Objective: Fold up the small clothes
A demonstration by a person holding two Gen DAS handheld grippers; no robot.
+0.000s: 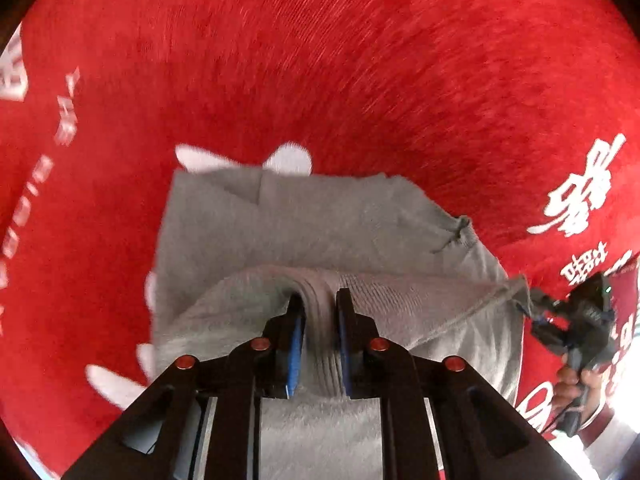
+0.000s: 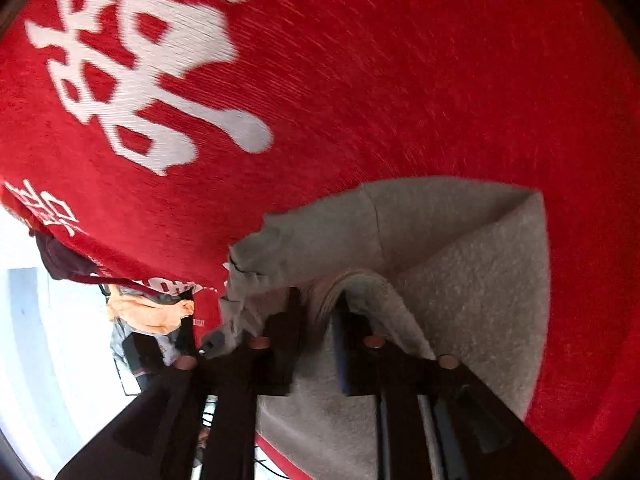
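A small grey garment [image 1: 320,224] lies partly folded on a red cloth [image 1: 320,60] with white lettering. My left gripper [image 1: 318,300] is shut on a ribbed grey edge of the garment and holds a fold of it lifted. In the right wrist view my right gripper [image 2: 318,300] is shut on another ribbed edge of the same grey garment [image 2: 460,240], with the fabric draped over it. The right gripper also shows in the left wrist view [image 1: 580,320] at the garment's right corner, held by a hand.
The red cloth [image 2: 400,60] covers the whole surface, with large white characters [image 2: 140,72] at the upper left. Beyond its left edge are a pale floor [image 2: 40,340], an orange and grey bundle [image 2: 152,312] and a dark maroon item [image 2: 60,256].
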